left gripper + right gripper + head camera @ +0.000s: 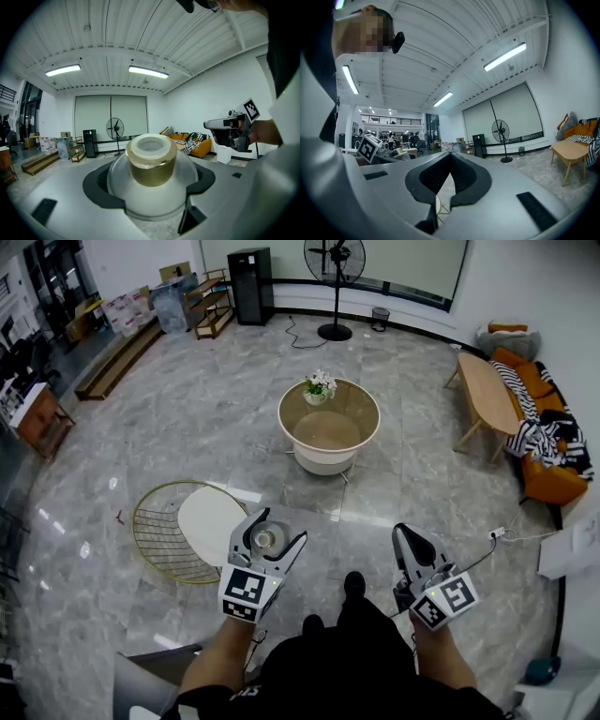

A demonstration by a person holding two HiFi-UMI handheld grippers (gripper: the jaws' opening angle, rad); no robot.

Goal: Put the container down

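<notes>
A frosted white container (150,190) with a gold neck (151,163) and a round open mouth sits upright between the jaws of my left gripper (150,183), which is shut on its rounded body. In the head view that left gripper (266,540) is held in the air above the marble floor, with the container (263,539) seen from above. My right gripper (405,538) hovers to the right at about the same height, its jaws closed together with nothing between them. In the right gripper view the dark jaw pads of the right gripper (449,159) meet at the tips.
A round white side table (208,521) with a gold wire ring (155,531) stands just left of the left gripper. Farther ahead is a round coffee table (329,437) with flowers (320,385). A wooden bench (487,395), an orange sofa (548,474) and a floor cable (511,538) lie to the right.
</notes>
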